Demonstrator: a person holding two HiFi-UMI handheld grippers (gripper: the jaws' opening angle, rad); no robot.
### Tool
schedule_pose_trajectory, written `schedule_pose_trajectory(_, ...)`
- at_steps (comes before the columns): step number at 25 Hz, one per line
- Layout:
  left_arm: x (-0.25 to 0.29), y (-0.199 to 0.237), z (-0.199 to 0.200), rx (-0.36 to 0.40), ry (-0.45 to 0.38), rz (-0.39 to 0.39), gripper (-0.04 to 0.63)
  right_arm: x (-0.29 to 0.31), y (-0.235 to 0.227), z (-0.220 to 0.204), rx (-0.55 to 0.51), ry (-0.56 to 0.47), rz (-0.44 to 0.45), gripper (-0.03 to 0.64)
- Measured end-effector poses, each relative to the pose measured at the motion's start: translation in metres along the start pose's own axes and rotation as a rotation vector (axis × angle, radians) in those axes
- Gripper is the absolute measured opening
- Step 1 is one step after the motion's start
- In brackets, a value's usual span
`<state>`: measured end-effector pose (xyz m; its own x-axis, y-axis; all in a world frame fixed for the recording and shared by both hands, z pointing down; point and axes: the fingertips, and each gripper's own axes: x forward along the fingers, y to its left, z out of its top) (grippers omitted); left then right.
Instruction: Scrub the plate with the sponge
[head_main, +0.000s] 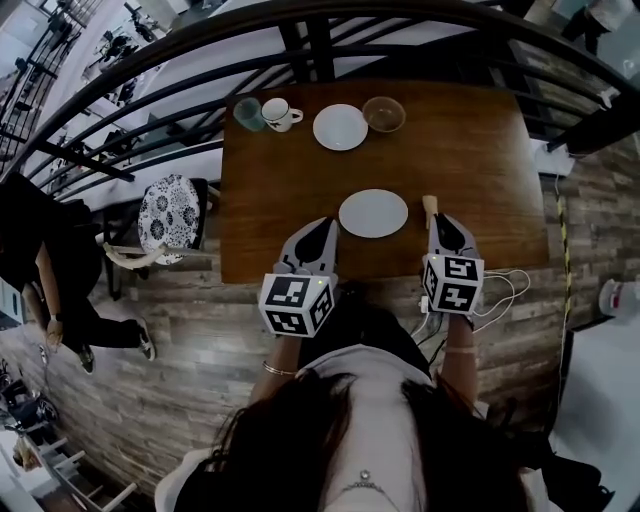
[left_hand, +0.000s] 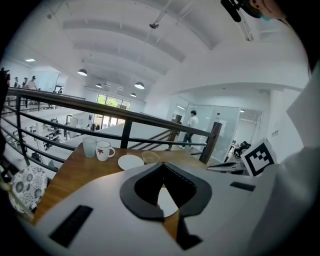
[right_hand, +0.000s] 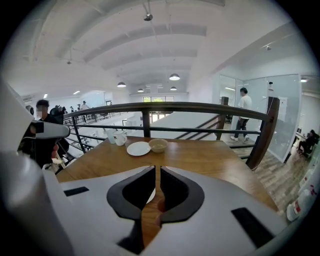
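Note:
A white plate (head_main: 373, 213) lies on the wooden table (head_main: 480, 170), near its front edge, between my two grippers. A small tan sponge (head_main: 430, 205) lies just right of the plate, at the tips of my right gripper (head_main: 437, 221); whether it touches them I cannot tell. In the right gripper view the right gripper (right_hand: 156, 170) has its jaws almost together with only a thin slit, and nothing sticks out past them. My left gripper (head_main: 327, 223) is shut and empty just left of the plate. Part of the plate (left_hand: 168, 202) shows behind the left gripper (left_hand: 162, 172).
Along the table's far edge stand a glass (head_main: 248, 113), a mug (head_main: 278, 114), a second white plate (head_main: 340, 127) and a bowl (head_main: 384, 114). A black railing (head_main: 330, 45) runs behind the table. A chair with a patterned cushion (head_main: 172, 212) is at the left, and white cables (head_main: 500, 290) at the right.

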<state>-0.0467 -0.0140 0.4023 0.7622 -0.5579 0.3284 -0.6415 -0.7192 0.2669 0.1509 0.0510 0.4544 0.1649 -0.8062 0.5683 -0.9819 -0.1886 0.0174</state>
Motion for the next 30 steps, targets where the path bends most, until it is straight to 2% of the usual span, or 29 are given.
schedule_pose_trajectory(13,0.019,0.02,-0.014,-0.007,0.06,-0.025,0.009,0.03,-0.002,-0.023,-0.004,0.096,-0.022,0.04)
schedule_pose_trajectory(21,0.033,0.03,-0.019,-0.026,0.074,0.007,0.009,0.049,-0.016,-0.037,-0.016,0.145,-0.026,0.041)
schedule_pose_trajectory(30,0.054,0.032,-0.036,-0.044,0.126,0.024,0.01,0.077,-0.025,-0.057,-0.009,0.204,0.006,0.052)
